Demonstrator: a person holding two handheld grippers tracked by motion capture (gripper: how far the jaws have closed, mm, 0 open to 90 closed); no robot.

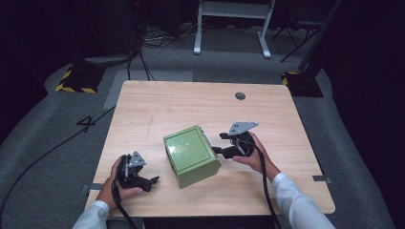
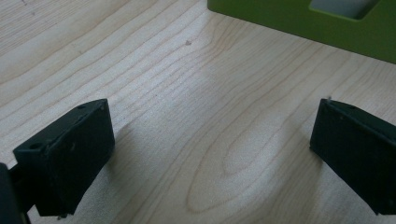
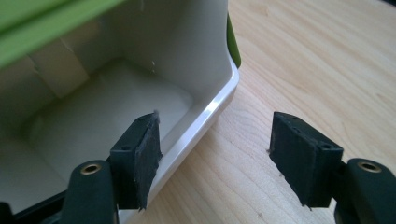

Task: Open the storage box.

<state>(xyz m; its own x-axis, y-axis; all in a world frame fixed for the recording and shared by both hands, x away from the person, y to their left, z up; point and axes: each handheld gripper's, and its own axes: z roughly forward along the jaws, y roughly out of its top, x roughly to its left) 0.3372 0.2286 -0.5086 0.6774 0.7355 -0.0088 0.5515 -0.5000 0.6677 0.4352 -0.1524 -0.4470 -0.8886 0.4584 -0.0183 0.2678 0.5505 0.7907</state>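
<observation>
A green box (image 1: 191,155) stands in the middle of the wooden table (image 1: 157,109). A white inner drawer (image 1: 208,140) sticks out of its right side. In the right gripper view the drawer (image 3: 107,107) looks empty under the green shell (image 3: 37,18). My right gripper (image 1: 218,143) is open at the drawer's outer corner. Its left pad (image 3: 144,144) lies over the white rim (image 3: 210,112) and the other pad hangs over bare wood. My left gripper (image 1: 152,183) rests open on the table left of the box, nothing between its jaws (image 2: 210,116). The box's green side (image 2: 289,23) lies ahead of it.
A round grommet hole (image 1: 240,96) sits near the table's far edge. Cables trail from both grippers off the near edge. Beyond the table is grey carpet with a white desk frame (image 1: 231,24) and yellow-black striped stand bases (image 1: 75,81).
</observation>
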